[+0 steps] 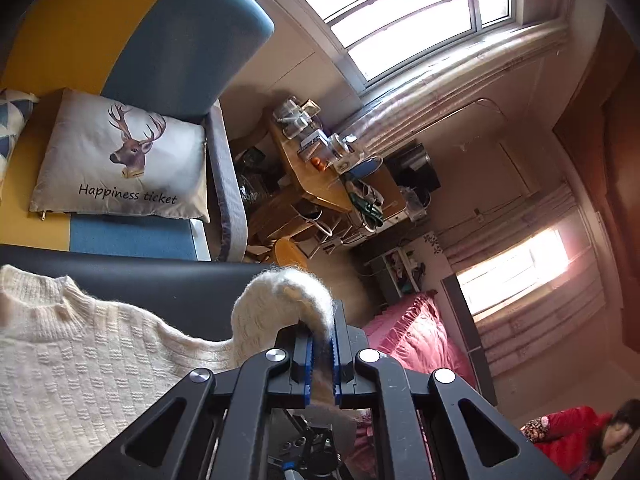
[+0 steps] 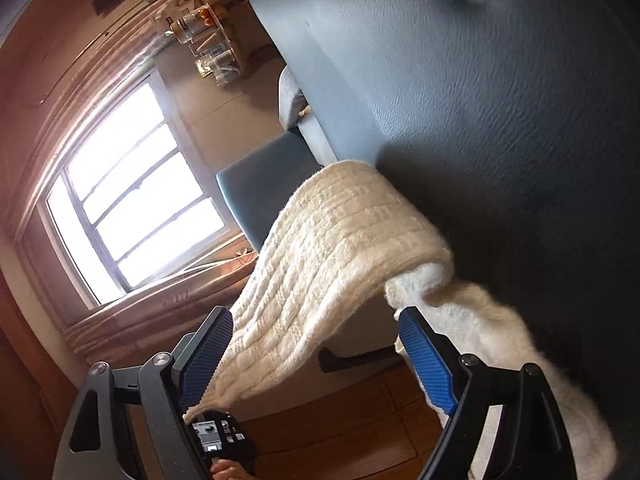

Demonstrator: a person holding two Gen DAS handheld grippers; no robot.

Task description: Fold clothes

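The left gripper (image 1: 322, 354) has its 2 blue-padded fingers (image 1: 306, 364) pressed nearly together on a fold of the cream knitted sweater (image 1: 80, 364), and the pinched wool arches up in a fuzzy hump just above the tips. From that hump the knit runs down and to the left, where the body of the sweater lies spread on the dark table (image 1: 160, 280), its ribbed collar toward the far edge. Beyond the table stands a blue and yellow sofa (image 1: 176, 48) with a deer cushion (image 1: 120, 160) printed "Happiness ticket", and farther off a cluttered wooden desk (image 1: 320, 176) under a bright window (image 1: 400, 12). A person in a red jacket (image 1: 568, 432) shows at the lower right of the left wrist view.

The right gripper (image 2: 316, 354) stands wide open — its fingers (image 2: 428, 360) well apart, closed on nothing. A band of the sweater (image 2: 320, 264) rises off the dark table (image 2: 480, 80) and passes down between the 2 fingers toward the lower left; it seems to brush the inner pad of the left-hand finger, though the blur makes contact hard to judge. A fluffier part of the knit hangs just behind the other finger. A hand (image 2: 228, 472) holding a black device shows at the bottom edge — the left gripper's body, probably.
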